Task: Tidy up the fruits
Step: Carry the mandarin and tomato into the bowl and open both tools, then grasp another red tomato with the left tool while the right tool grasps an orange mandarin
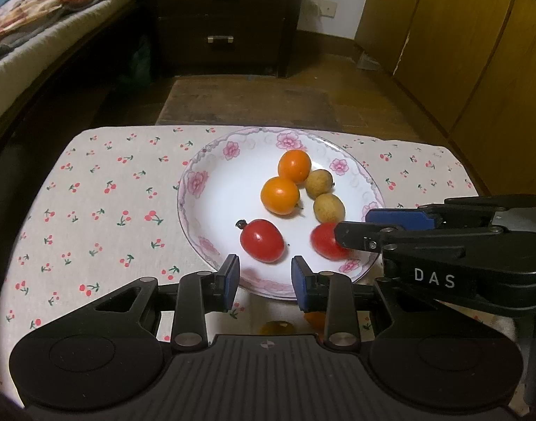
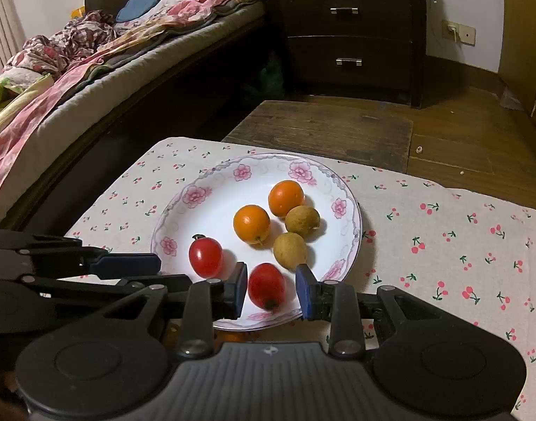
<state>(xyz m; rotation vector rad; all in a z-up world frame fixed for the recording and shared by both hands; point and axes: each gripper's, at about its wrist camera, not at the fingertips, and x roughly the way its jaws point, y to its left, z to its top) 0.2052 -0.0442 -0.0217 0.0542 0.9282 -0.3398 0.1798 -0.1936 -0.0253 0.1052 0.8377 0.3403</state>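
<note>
A flowered white plate (image 1: 211,210) (image 2: 183,217) on the cherry-print cloth holds two orange fruits (image 1: 280,194) (image 2: 252,222), two tan-yellow round fruits (image 1: 329,207) (image 2: 290,249) and two red tomatoes. My right gripper (image 2: 271,289) straddles one red tomato (image 2: 266,286) (image 1: 325,245) lying on the plate's near side. Its left pad is close to the tomato and a slit shows at the right pad. My left gripper (image 1: 266,280) hovers over the plate's near rim, jaws apart with nothing between them. The other tomato (image 1: 261,240) (image 2: 205,256) lies just beyond it.
Two more orange fruits (image 1: 278,326) lie on the cloth under the grippers, mostly hidden. The cloth (image 1: 92,210) (image 2: 443,245) spreads wide to either side of the plate. Beyond its far edge are a wooden floor, a dark drawer chest (image 2: 352,35) and a bed (image 2: 57,80).
</note>
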